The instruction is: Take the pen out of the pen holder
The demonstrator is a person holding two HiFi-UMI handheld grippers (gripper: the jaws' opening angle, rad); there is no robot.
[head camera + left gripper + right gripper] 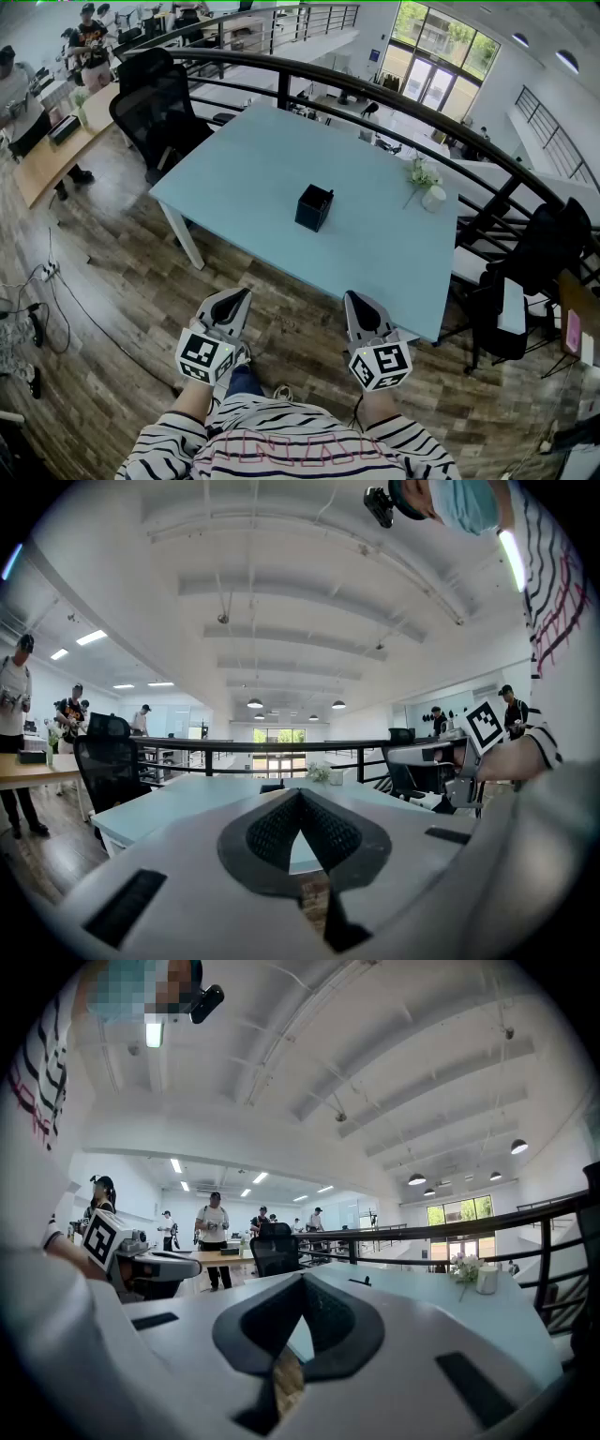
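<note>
pen holder [314, 207]: upright on table [234, 169]; pen axis: cannot tell

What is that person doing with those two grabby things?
A person stands in front of a blue table with a gripper in each hand. The left gripper and the right gripper are both shut and empty, held short of the table. The black pen holder sits untouched in the middle of it.

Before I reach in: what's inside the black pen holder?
The pen holder shows only a dark opening from the head view; its walls hide whatever stands inside.
</note>
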